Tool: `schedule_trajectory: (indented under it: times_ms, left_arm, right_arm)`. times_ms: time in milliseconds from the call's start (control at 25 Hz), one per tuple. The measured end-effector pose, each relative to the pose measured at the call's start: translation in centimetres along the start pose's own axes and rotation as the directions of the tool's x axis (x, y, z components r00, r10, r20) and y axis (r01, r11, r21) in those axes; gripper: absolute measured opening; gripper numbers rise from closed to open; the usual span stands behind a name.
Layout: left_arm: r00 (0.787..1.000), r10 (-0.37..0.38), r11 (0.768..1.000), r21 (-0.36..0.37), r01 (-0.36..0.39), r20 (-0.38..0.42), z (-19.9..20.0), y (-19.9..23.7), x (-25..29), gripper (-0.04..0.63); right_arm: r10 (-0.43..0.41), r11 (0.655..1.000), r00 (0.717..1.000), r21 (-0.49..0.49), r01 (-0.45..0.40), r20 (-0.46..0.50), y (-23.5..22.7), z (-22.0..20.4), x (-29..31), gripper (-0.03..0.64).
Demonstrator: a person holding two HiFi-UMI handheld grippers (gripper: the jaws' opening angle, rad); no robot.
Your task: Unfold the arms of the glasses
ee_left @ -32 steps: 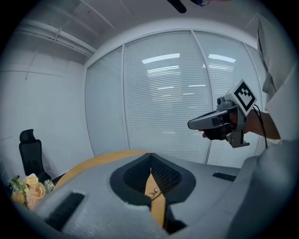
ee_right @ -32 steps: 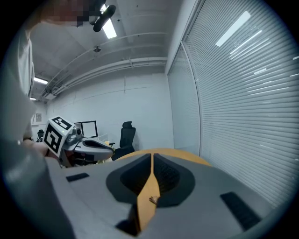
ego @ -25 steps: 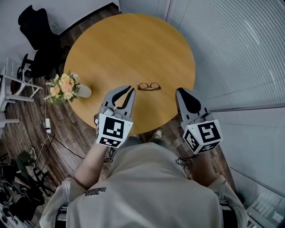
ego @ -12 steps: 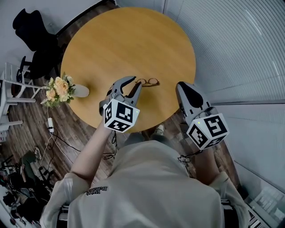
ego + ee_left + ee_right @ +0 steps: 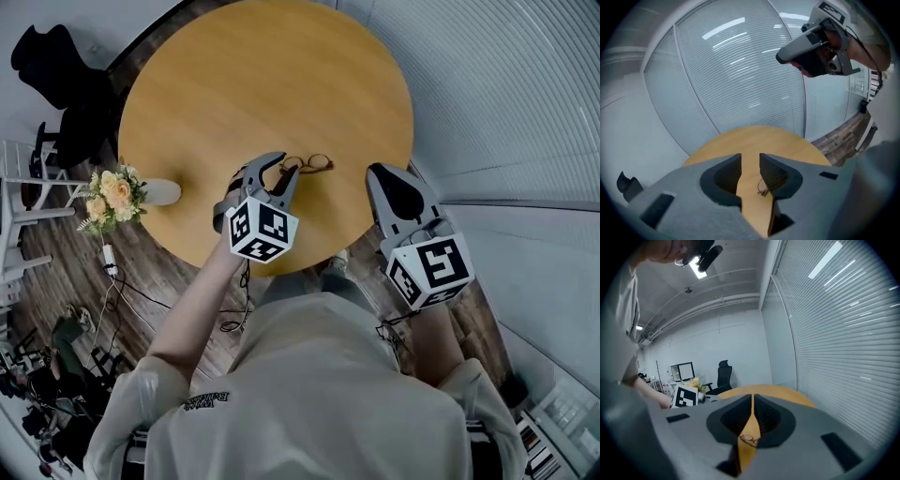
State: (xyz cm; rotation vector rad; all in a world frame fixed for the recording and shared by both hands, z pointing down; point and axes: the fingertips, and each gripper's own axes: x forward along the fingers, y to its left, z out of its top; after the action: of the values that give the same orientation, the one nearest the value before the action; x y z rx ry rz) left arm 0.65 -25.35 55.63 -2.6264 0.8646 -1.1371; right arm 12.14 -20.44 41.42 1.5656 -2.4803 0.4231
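Now: left gripper point(image 5: 284, 165) jaws are opening, pads pressing on nothing, tips just beside the glasses point(image 5: 315, 164). Right gripper point(image 5: 374, 174) is clenched and empty, at the table's point(image 5: 262, 75) near-right edge. Glasses lie on the table close to its near edge, between both grippers. Flower bunch point(image 5: 114, 194) sits at the left edge.

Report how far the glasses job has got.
Done: nothing yet. The glasses lie on the table, arms apparently folded. In hand: the left gripper is beside them, its jaws opening with nothing between them; the right gripper hangs nearby, shut and empty. Left: grip the frame and swing both arms out.
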Motion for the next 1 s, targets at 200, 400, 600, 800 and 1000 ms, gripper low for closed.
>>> schedule_trajectory:
  times_ms: [200,400,600,800,1000]
  left_arm:
    - [0.998,-0.046,0.999,0.024,0.047,-0.043,-1.9,-1.1,2.1,0.123]
    - [0.992,-0.088,0.995,0.047,0.093,-0.094,-4.5,-1.6,4.5,0.123]
    - [0.985,-0.109,0.992,0.053,0.117,-0.135,-6.4,-2.2,6.7,0.123]
    - [0.979,-0.092,0.988,0.105,0.113,-0.18,-8.1,-3.1,8.6,0.122]
    - [0.971,-0.091,0.979,0.161,0.129,-0.222,-10.1,-4.1,10.1,0.121]
  right_arm:
    - [-0.019,1.0,0.999,0.001,0.019,-0.042,-0.7,-2.5,1.8,0.037]
    - [-0.052,0.998,0.993,-0.046,0.047,-0.107,-1.5,-5.6,4.4,0.037]
    - [-0.051,0.998,0.988,-0.049,0.044,-0.146,-1.8,-7.4,5.7,0.037]
    - [-0.045,0.999,0.983,-0.029,0.04,-0.178,-2.0,-9.4,6.2,0.037]
    - [-0.038,0.999,0.978,-0.005,0.037,-0.203,-1.6,-11.0,7.0,0.037]
